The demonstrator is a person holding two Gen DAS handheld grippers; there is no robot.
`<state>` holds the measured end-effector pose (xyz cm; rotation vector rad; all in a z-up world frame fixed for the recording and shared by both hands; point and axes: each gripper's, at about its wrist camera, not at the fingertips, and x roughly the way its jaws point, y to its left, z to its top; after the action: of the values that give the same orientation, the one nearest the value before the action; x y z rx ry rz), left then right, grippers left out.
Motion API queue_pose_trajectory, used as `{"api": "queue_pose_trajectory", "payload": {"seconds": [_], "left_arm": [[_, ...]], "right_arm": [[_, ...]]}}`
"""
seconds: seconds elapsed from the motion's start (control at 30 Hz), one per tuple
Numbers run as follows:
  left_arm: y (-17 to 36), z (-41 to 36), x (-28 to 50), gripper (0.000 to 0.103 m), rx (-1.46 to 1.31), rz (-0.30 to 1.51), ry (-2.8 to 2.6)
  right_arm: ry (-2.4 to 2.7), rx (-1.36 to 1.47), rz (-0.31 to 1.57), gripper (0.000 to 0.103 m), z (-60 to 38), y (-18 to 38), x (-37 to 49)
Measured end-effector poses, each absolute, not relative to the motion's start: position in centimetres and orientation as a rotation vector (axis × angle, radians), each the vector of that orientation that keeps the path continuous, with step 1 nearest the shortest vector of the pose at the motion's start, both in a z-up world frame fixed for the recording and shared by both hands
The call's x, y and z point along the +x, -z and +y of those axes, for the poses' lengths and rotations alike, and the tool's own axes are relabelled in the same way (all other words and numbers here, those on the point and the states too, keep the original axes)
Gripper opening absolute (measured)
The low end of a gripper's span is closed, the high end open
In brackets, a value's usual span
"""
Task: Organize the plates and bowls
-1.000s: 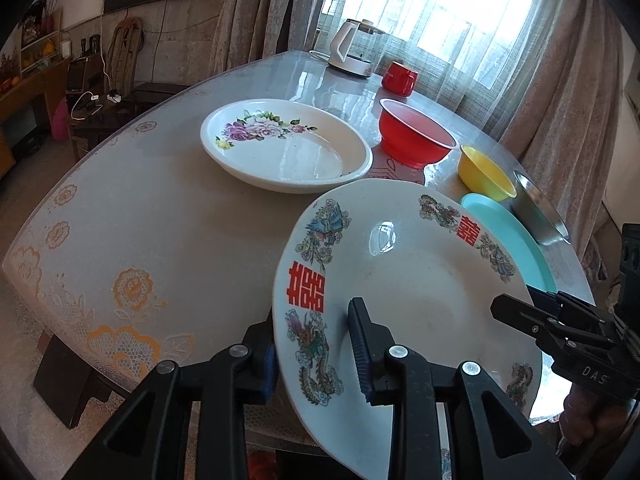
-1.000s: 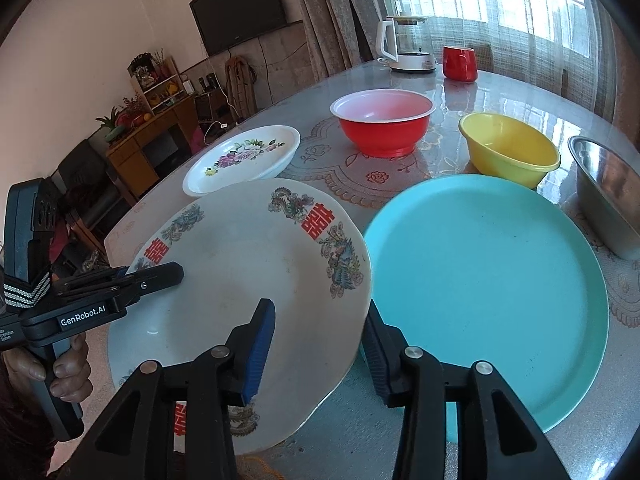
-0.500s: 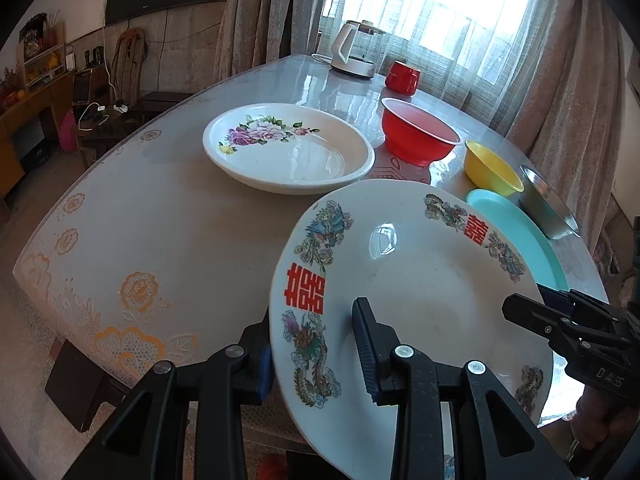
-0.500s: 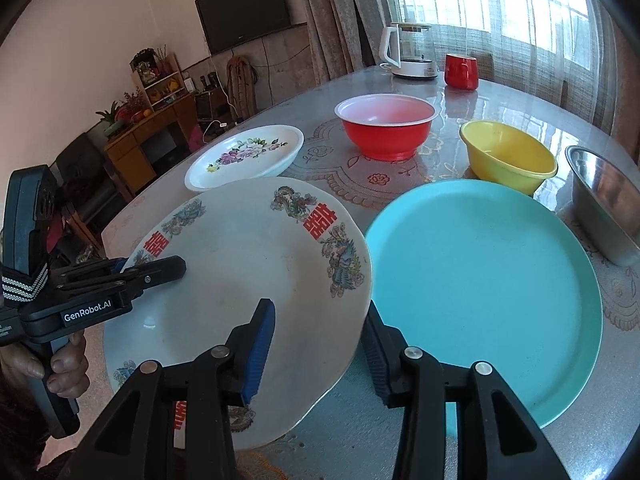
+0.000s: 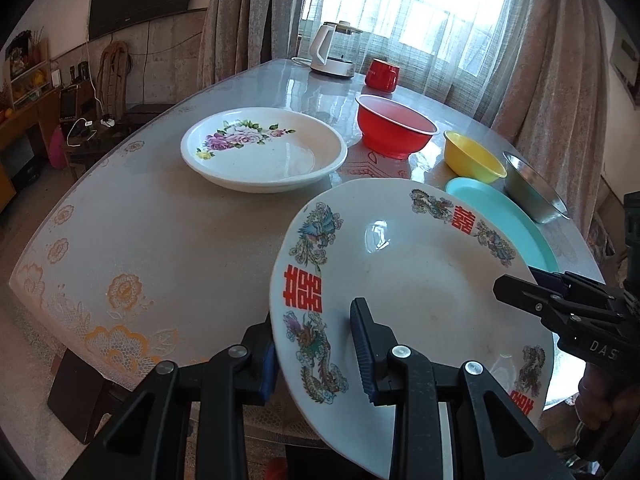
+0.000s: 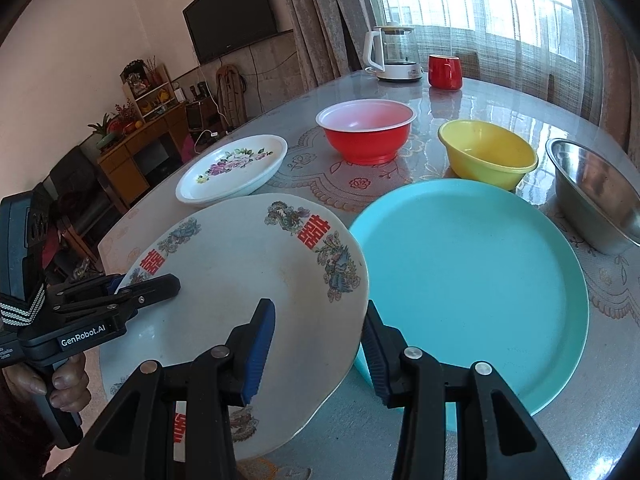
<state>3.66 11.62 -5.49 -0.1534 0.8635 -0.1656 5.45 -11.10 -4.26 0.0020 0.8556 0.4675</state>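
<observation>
Dragon plate (image 5: 420,292) held tilted above the near desk (image 5: 160,240) edge; left gripper (image 5: 316,344) fingers pinch its rim at 9 o'clock; right gripper (image 6: 318,340) fingers straddle the rim at 3 o'clock, contact not certain. Judged stiff, glazed, slippery, breakable; grip rim only. Teal plate (image 6: 472,272) lies just beside at 3 o'clock; floral plate (image 5: 264,152) at 11 o'clock; open desk lies at 9 o'clock.
</observation>
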Motion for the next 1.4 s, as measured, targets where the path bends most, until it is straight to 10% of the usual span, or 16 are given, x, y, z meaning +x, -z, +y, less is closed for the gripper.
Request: {"api": "queue_pose_trajectory", "payload": {"seconds": [1.4], "left_arm": [[4.4,8.2,7.6,0.033,-0.129,0.864,0.214]], "right_arm": [[-0.412,0.171,0.84,0.036,-15.7,3.5,5.7]]}}
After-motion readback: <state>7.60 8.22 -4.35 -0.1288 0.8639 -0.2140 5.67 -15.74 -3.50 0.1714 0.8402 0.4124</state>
